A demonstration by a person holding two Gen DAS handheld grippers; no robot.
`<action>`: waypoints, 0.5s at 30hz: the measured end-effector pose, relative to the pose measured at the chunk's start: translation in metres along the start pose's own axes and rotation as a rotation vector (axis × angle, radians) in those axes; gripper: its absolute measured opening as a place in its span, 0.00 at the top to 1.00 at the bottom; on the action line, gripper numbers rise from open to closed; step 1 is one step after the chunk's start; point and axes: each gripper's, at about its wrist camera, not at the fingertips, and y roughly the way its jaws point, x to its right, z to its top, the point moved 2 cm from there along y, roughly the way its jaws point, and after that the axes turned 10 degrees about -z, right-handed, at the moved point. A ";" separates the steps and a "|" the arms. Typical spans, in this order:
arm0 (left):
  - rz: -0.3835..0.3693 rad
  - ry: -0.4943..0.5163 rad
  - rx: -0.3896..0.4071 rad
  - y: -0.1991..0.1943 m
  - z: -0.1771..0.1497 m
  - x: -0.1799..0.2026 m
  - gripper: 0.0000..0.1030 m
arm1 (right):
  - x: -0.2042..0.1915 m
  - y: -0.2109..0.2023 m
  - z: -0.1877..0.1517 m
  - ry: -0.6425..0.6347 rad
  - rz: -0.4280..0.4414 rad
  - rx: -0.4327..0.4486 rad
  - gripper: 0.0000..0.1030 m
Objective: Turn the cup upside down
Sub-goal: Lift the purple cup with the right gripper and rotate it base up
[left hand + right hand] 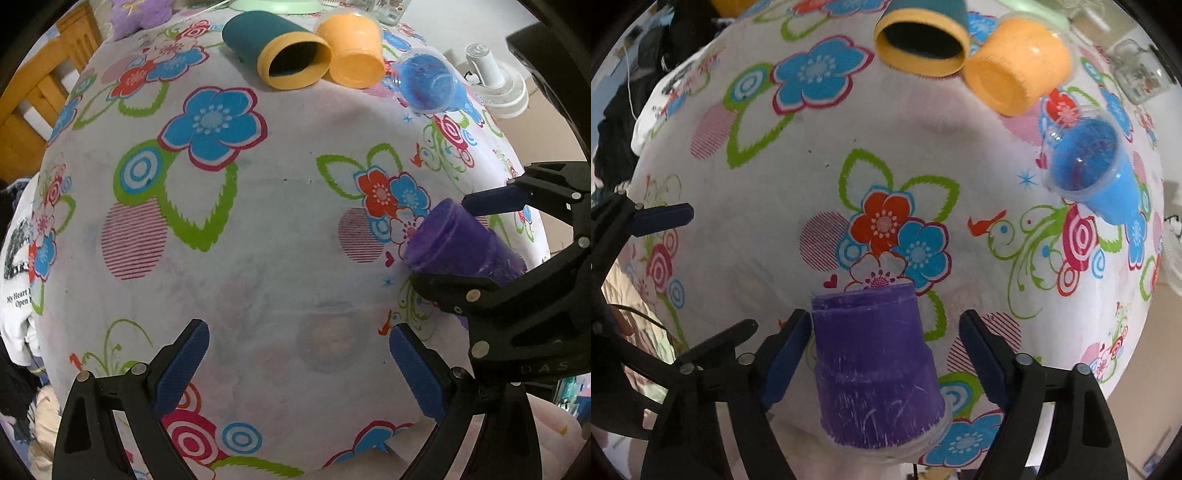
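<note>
Here, the purple cup (875, 365) lay between the fingers of the right claw (884, 354), its base pointing away from the wrist camera and its rim toward it, low over the flowered tabletop (820, 177). The left finger touched its wall; the right finger stood apart, so the claw was not clamped. To invert it cleanly, the claw should close squarely on the mid-wall before rotating, then seat the rim flat. The left claw (299, 363) hovered alongside with fingers spread and nothing between them, well clear of the teal, orange and blue cups.
</note>
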 end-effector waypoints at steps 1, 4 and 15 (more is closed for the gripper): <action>0.002 -0.001 -0.002 0.002 0.000 0.000 0.04 | 0.000 0.002 0.001 -0.007 -0.001 -0.011 0.20; 0.014 0.000 -0.005 0.006 0.002 0.001 0.04 | -0.004 0.011 0.006 -0.034 -0.018 -0.043 0.30; 0.004 -0.021 -0.012 0.011 0.017 0.008 0.04 | -0.012 0.006 0.011 -0.062 -0.025 -0.018 0.40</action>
